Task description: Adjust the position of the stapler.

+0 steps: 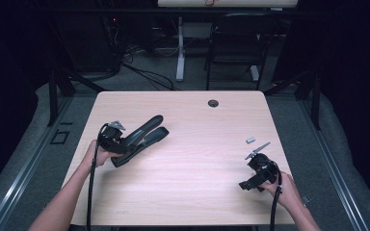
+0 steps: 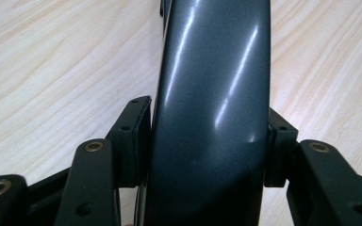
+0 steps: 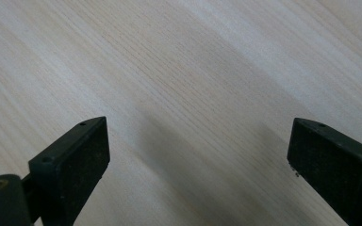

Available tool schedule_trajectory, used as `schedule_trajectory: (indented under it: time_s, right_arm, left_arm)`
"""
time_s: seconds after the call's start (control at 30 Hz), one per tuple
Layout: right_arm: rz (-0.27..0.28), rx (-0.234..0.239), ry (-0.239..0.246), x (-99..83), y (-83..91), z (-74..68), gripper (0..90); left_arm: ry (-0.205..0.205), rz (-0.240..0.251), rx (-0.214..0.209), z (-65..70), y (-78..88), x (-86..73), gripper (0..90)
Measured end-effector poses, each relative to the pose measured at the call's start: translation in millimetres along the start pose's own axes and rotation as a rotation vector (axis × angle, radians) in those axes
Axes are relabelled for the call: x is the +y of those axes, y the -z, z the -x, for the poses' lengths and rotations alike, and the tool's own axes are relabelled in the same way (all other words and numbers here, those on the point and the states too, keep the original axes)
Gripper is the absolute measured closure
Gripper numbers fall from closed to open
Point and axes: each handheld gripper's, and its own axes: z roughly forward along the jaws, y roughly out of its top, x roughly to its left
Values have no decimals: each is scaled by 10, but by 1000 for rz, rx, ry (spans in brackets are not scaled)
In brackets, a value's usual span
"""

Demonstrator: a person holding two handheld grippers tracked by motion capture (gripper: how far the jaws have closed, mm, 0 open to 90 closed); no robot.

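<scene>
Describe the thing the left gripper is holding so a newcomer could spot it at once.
On the left half of the wooden table, the left gripper clamps a stapler. It is long, glossy and dark, its two arms gaping apart, far bigger than the small grey piece near the right gripper.

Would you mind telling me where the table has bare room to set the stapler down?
The middle of the table is bare, between the stapler in the left gripper and the right gripper. The far strip before the grommet hole is bare too. A small grey piece crowds the right edge.
</scene>
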Motion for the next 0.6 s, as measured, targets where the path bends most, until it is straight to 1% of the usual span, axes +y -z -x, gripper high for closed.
schedule_trajectory:
  time_s: [0.23,0.43,0.47,0.5,0.53,0.57,0.6]
  right_arm:
    - [3,0,1,0,-3,-1,59]
    - [2,0,1,0,-3,-1,60]
    - [2,1,1,-1,-4,-1,59]
    - [2,1,1,-1,-4,-1,59]
    - [2,2,0,0,-5,-2,60]
    - [2,2,0,0,-5,-2,60]
    - [1,2,1,0,-5,-2,60]
  left_arm:
    - [-24,-5,-23,74,-31,29,469]
    - [-65,-10,-54,163,-69,64,468]
    - [-80,-12,-63,194,-82,75,469]
    - [-80,-12,-63,194,-82,75,468]
    - [-96,-14,-74,233,-98,88,468]
    - [-96,-14,-74,233,-98,88,468]
    - [-103,-17,-85,260,-107,98,468]
